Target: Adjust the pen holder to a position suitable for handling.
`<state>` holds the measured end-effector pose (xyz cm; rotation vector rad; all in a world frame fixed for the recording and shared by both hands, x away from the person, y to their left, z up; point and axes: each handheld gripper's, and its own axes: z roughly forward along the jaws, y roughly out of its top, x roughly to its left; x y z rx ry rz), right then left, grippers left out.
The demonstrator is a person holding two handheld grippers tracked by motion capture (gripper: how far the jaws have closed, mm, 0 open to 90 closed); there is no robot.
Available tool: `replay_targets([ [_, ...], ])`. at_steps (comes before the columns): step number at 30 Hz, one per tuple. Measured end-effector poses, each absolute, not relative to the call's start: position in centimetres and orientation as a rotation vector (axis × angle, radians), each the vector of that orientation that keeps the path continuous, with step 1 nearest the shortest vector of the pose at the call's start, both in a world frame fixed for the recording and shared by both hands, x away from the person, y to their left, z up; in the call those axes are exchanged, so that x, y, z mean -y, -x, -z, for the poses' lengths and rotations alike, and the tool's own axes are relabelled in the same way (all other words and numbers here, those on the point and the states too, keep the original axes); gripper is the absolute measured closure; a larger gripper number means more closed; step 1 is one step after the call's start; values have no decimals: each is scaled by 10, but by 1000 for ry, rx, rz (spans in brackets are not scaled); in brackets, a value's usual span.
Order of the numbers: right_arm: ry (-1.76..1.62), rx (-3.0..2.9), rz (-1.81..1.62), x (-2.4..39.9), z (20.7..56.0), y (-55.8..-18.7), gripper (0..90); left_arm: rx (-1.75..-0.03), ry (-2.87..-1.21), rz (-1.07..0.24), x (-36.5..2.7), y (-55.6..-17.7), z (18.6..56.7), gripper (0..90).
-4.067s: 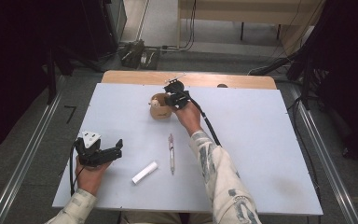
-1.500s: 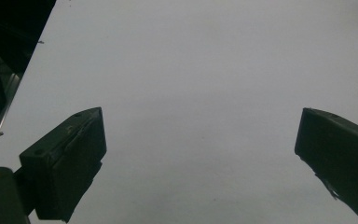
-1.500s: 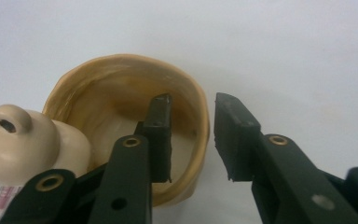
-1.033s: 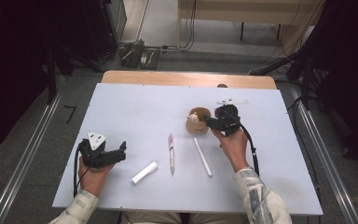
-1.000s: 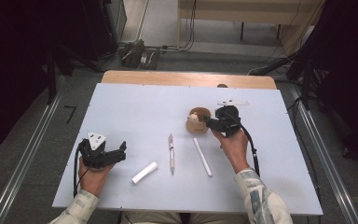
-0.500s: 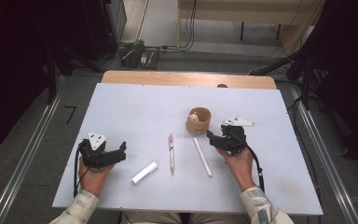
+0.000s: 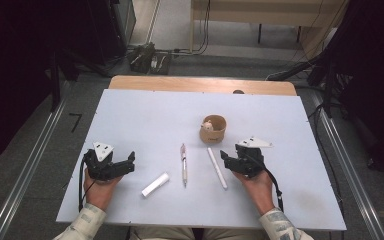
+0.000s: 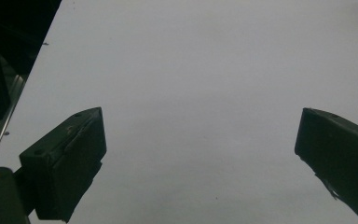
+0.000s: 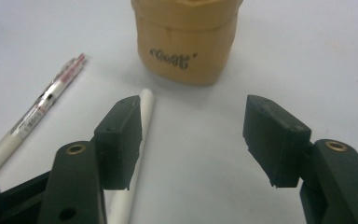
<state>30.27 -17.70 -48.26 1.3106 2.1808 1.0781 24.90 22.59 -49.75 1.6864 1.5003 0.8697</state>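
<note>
Now the right gripper (image 7: 228, 157) sits low on the white table (image 7: 145, 115), jaws apart after closing a little, nothing between them. A smooth white stick (image 9: 131, 163) lies just beside its left jaw. Ahead stands a round tan cup (image 9: 186, 39), possibly wooden. Left gripper (image 8: 200, 154) rests released over bare tabletop. 1 clear-barrelled pen (image 7: 183, 164) lies nearby.

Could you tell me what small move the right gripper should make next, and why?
Probably shift the right gripper sideways until the white stick sits between its jaws, then close. Its jaws, which have just been closing a little, stand open with only bare table between them; the stick lies just outside one jaw, near the wooden cup, which stands free on the table.
</note>
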Motion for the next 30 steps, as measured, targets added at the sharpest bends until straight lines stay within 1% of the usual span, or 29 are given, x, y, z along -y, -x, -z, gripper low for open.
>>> replay_targets([
  [8, -1312, -2243, -1076, 174, 490, -291, 383, -1501, -1684, -875, -225, -249, 498, 31],
  [22, -1251, -2307, -992, 153, 501, -287, 528, -1498, -1685, -874, -225, -249, 498, 31],
  [30, -1258, -2340, -981, 148, 504, -290, 590, -1498, -1695, -874, -224, -250, 499, 31],
])
